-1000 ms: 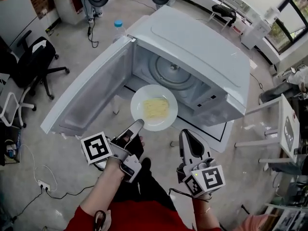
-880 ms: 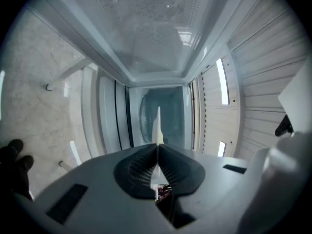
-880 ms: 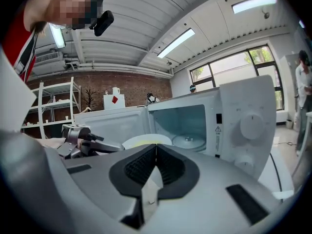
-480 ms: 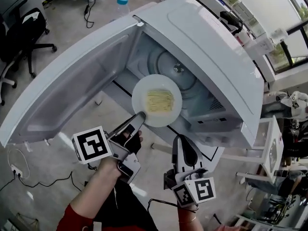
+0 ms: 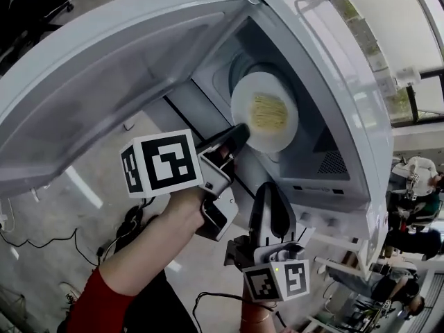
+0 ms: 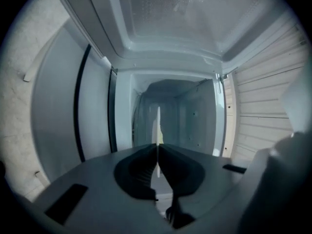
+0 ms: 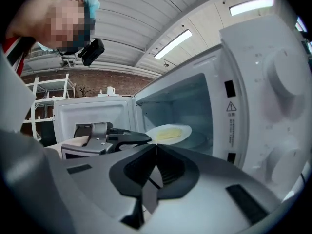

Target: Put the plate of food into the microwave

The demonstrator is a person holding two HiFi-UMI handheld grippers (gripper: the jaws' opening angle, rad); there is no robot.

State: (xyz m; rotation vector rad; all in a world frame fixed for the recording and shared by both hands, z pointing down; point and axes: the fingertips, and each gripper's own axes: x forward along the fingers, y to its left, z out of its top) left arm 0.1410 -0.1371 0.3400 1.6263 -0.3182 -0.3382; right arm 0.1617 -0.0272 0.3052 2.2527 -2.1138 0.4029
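The white plate of yellow noodles [image 5: 263,121] hangs level in the mouth of the open microwave [image 5: 333,82], its near rim clamped in the left gripper [image 5: 238,134], so it wants a gentle lowering onto the middle of the turntable [image 7: 202,138] before release, while the right gripper [image 5: 269,189], jaws together and empty, waits outside.

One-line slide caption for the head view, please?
Left gripper holds the plate of food inside the open microwave; right gripper shut, empty.
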